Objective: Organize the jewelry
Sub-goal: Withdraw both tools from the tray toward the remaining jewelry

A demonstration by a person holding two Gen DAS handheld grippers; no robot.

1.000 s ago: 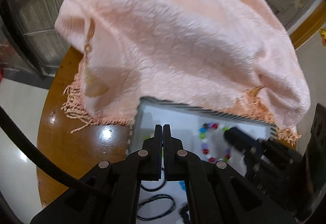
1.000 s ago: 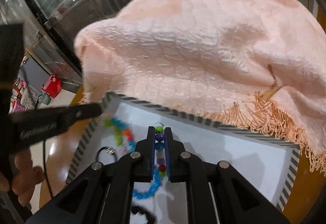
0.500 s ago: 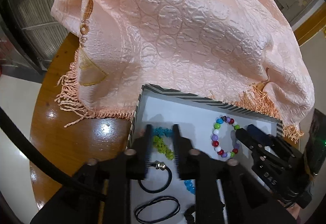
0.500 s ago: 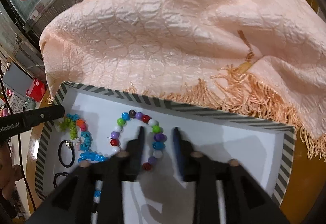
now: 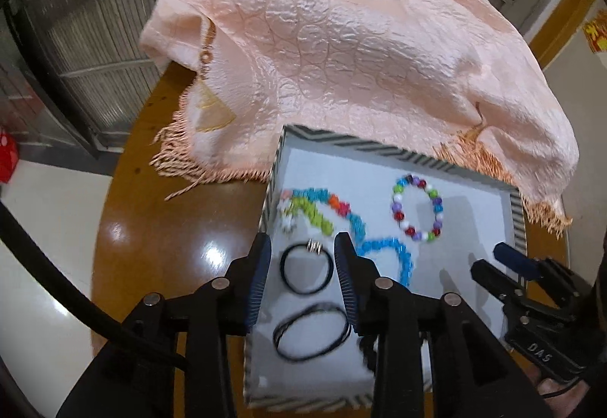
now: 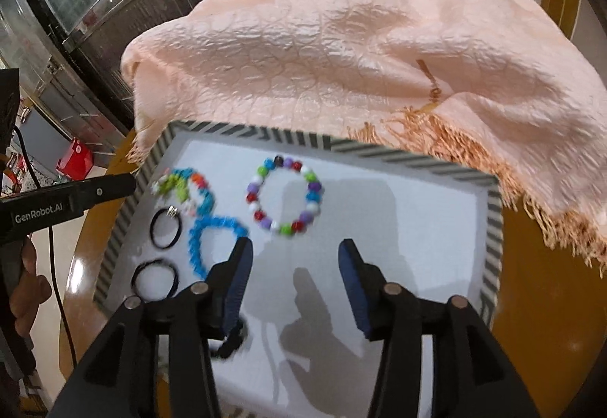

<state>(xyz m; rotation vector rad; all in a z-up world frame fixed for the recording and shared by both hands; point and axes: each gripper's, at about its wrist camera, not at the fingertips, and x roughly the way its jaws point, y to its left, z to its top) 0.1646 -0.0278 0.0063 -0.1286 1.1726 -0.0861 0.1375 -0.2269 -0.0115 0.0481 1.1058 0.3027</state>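
Observation:
A white tray (image 5: 518, 213) (image 6: 489, 224) with a striped rim lies on a round wooden table. In it rest a multicoloured bead bracelet (image 5: 397, 206) (image 6: 255, 194), a blue and green bead necklace (image 5: 383, 244) (image 6: 203, 228) and two black hair ties (image 5: 288, 275) (image 5: 282, 336) (image 6: 154, 228) (image 6: 138, 275). My left gripper (image 5: 302, 241) hovers over the upper hair tie; its jaws are opening and nothing is pressed between them. My right gripper (image 6: 295, 247) hovers just below the bead bracelet, jaws opening, holding nothing.
A peach fringed cloth (image 5: 360, 49) (image 6: 379, 49) is bunched over the table's far side, overlapping the tray's far rim. Bare wood (image 5: 159, 235) shows left of the tray. The right gripper (image 5: 500, 260) shows in the left wrist view, the left one (image 6: 125, 184) in the right.
Both grippers went from shut to open and drew back from the tray. The right one let go of the bead bracelet, which now lies flat in the tray.

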